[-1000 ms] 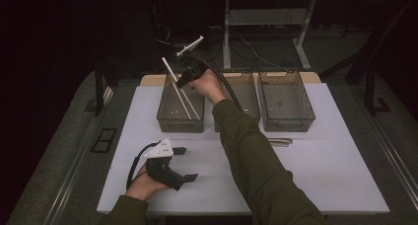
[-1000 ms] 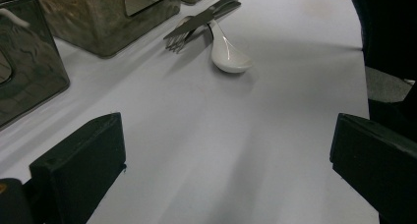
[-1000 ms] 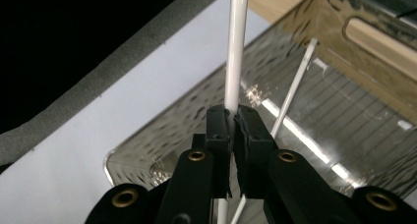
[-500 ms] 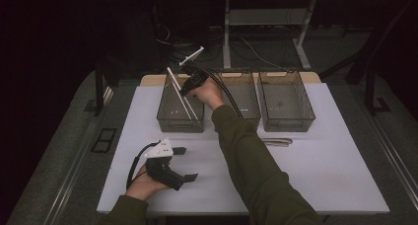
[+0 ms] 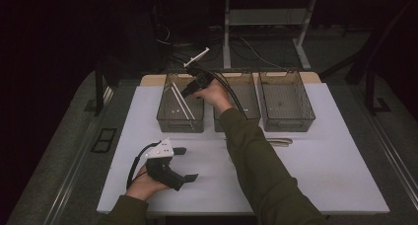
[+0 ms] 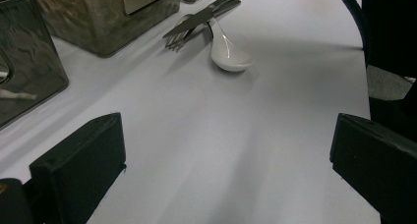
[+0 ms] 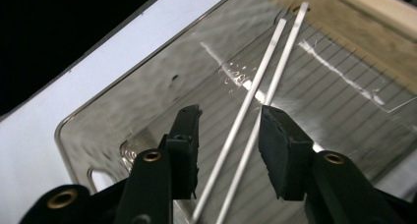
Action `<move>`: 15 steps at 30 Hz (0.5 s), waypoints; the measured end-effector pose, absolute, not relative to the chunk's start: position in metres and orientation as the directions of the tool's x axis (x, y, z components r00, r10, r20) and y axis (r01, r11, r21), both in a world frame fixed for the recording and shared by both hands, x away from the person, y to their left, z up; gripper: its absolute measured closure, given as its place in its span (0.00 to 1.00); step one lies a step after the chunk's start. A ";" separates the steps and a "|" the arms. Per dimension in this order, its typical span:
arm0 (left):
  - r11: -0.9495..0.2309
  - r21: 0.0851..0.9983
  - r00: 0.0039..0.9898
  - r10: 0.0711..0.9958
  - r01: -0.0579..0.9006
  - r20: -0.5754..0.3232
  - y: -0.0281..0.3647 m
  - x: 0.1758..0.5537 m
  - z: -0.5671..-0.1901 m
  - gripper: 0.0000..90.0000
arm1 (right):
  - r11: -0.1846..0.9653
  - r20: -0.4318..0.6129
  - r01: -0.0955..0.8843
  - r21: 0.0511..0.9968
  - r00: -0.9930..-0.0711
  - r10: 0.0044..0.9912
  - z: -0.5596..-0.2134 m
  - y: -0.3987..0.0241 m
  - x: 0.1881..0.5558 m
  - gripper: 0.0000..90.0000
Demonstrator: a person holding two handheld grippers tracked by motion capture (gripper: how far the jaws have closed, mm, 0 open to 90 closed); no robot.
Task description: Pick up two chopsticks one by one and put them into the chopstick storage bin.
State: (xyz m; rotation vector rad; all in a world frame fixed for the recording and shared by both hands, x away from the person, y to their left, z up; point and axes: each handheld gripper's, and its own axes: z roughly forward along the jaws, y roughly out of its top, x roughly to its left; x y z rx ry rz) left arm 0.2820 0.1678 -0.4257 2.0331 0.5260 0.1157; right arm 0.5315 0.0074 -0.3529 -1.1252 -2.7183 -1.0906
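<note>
Left gripper first, parked low on the white worktop in a resting hand, jaws spread wide with bare surface between; probably kept clear until needed. Next, leftmost bin, holding two white chopsticks laid slantwise inside. Right gripper poised over that bin on an outstretched arm, tipped down into it. Jaws just now opening, half spread either side of the chopsticks, pads off them, so apparently a release into the bin meant for them. Middle bin beside it, contents unclear. Farther right, on open worktop in front of the bins, fork and white spoon lying together, likely still to be sorted. Right bin last.
</note>
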 end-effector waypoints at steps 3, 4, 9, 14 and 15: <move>-0.415 0.853 0.901 0.414 0.316 -0.132 0.167 0.282 -0.426 0.00 | 0.514 0.237 0.599 0.614 -0.761 0.604 -0.349 -0.001 0.525 0.59; -0.417 0.851 0.900 0.415 0.318 -0.133 0.166 0.282 -0.426 0.00 | 0.516 0.234 0.591 0.620 -0.767 0.597 -0.348 -0.004 0.522 0.56; -0.427 0.846 0.899 0.418 0.318 -0.127 0.165 0.281 -0.427 0.00 | 0.535 0.211 0.555 0.637 -0.793 0.571 -0.344 -0.021 0.510 0.49; -0.429 0.846 0.897 0.426 0.316 -0.118 0.166 0.282 -0.427 0.00 | 0.540 0.194 0.516 0.665 -0.818 0.541 -0.336 -0.040 0.494 0.45; -0.425 0.846 0.895 0.430 0.321 -0.124 0.166 0.281 -0.427 0.00 | 0.532 0.196 0.513 0.674 -0.818 0.541 -0.335 -0.044 0.490 0.44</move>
